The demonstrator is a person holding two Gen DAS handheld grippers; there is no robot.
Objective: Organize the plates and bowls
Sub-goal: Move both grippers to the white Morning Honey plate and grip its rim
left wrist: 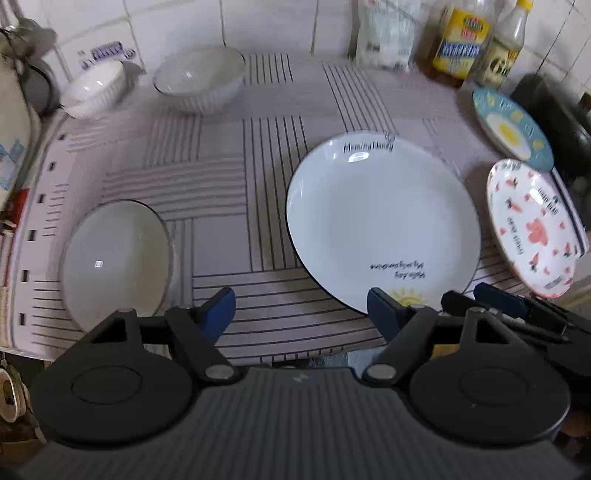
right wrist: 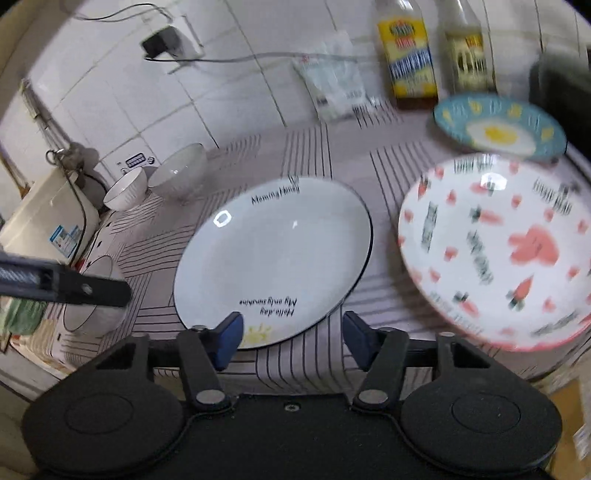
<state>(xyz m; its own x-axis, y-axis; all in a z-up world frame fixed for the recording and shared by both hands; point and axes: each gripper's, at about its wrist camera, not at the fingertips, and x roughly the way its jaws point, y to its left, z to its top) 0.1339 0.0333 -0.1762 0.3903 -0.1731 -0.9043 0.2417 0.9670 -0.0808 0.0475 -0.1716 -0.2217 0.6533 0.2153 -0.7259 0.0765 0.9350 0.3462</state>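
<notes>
A large white plate (left wrist: 382, 225) with black lettering lies mid-table; it also shows in the right wrist view (right wrist: 273, 258). A pink-patterned plate (left wrist: 532, 225) (right wrist: 495, 251) lies to its right, and a blue plate with a fried-egg print (left wrist: 511, 127) (right wrist: 498, 127) behind that. A white bowl (left wrist: 116, 258) (right wrist: 94, 295) sits front left. A ribbed white bowl (left wrist: 94, 88) (right wrist: 125, 190) and a wider bowl (left wrist: 199, 79) (right wrist: 179, 173) stand at the back left. My left gripper (left wrist: 301, 317) is open, at the table's front edge between the front bowl and the large plate. My right gripper (right wrist: 293, 339) is open, near the large plate's front rim.
A striped cloth (left wrist: 229, 177) covers the table. Two bottles (left wrist: 461, 40) (left wrist: 506, 48) and a plastic bag (left wrist: 386, 33) stand against the tiled wall at the back. A dark object (left wrist: 550, 110) is at the far right. A white appliance (right wrist: 48, 225) stands at the left.
</notes>
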